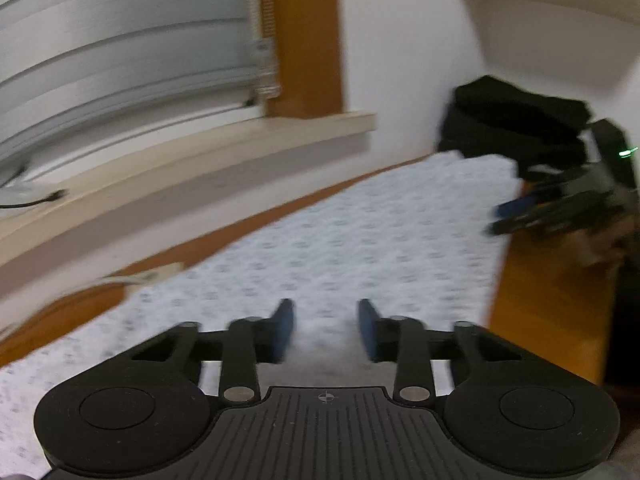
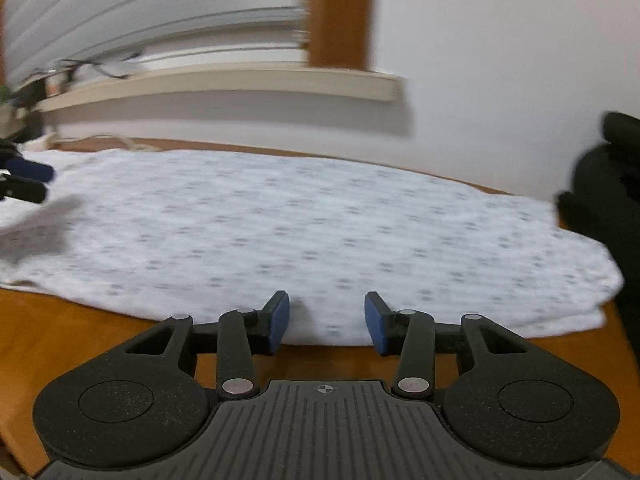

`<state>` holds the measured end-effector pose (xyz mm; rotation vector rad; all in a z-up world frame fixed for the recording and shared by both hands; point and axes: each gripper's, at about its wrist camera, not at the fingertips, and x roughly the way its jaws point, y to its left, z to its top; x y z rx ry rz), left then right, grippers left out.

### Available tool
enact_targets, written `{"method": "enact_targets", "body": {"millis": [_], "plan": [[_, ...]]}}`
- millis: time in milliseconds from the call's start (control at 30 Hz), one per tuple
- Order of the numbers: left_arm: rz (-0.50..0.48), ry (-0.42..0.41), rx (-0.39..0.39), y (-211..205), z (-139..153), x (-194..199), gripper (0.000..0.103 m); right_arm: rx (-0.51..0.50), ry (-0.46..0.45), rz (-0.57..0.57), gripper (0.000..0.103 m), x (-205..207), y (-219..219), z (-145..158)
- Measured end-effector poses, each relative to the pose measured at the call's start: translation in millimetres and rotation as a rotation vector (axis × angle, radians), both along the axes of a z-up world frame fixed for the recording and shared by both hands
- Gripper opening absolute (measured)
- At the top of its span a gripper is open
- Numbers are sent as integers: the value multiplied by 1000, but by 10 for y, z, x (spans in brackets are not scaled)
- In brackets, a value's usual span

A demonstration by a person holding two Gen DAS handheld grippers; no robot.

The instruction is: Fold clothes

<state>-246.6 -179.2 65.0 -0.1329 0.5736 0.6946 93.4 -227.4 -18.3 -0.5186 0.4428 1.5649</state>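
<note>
The left wrist camera is sitting low over the cloth (image 1: 360, 232), looking along its fingers (image 1: 285, 328) toward the sill (image 1: 200, 152) and wall, with the right gripper (image 1: 516, 216) showing at the right edge. The right wrist camera is looking from the table (image 2: 80, 332) edge, close above the cloth's near hem, facing the same sill (image 2: 240, 84); the left gripper (image 2: 28, 182) is appearing far left. Both views are sharing cloth, sill, and dark pile (image 1: 516, 120).

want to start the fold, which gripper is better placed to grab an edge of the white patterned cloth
Right, probably. The right gripper is open with the near hem of the white cloth lying between its fingers. The left gripper, also open, hovers over the cloth's middle, away from any edge.
</note>
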Motion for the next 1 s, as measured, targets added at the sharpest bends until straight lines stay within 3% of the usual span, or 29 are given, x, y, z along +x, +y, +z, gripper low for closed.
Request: {"method": "enact_targets", "body": {"millis": [100,200,300,367,433,467,600,700,767,1000], "plan": [[-79,18,-10,-226,-45,161,30,6,1,55,43,-239,-23,32],[-142,71,-15,-366,-142,325,43,10,-7,97,43,-405,-108,72],[-163,141,-4,-392,-257,457,44,8,-2,136,44,-546,-175,68],[-156,167,2,-371,-301,494,34,8,1,156,44,-631,-223,60],[-150,159,9,-351,-294,493,6,11,5,173,44,-703,-259,50],[-142,132,11,-328,-253,454,1,14,7,183,44,-739,-270,46],[-91,29,33,-214,-67,314,1,28,23,235,43,-867,-316,63],[-78,11,31,-151,0,295,1,32,61,269,39,-966,-284,92],[-81,-3,16,-144,13,300,1,27,79,290,25,-1063,-223,98],[-111,-6,-37,-224,-13,291,5,-9,51,297,25,-1422,-6,37]]}}
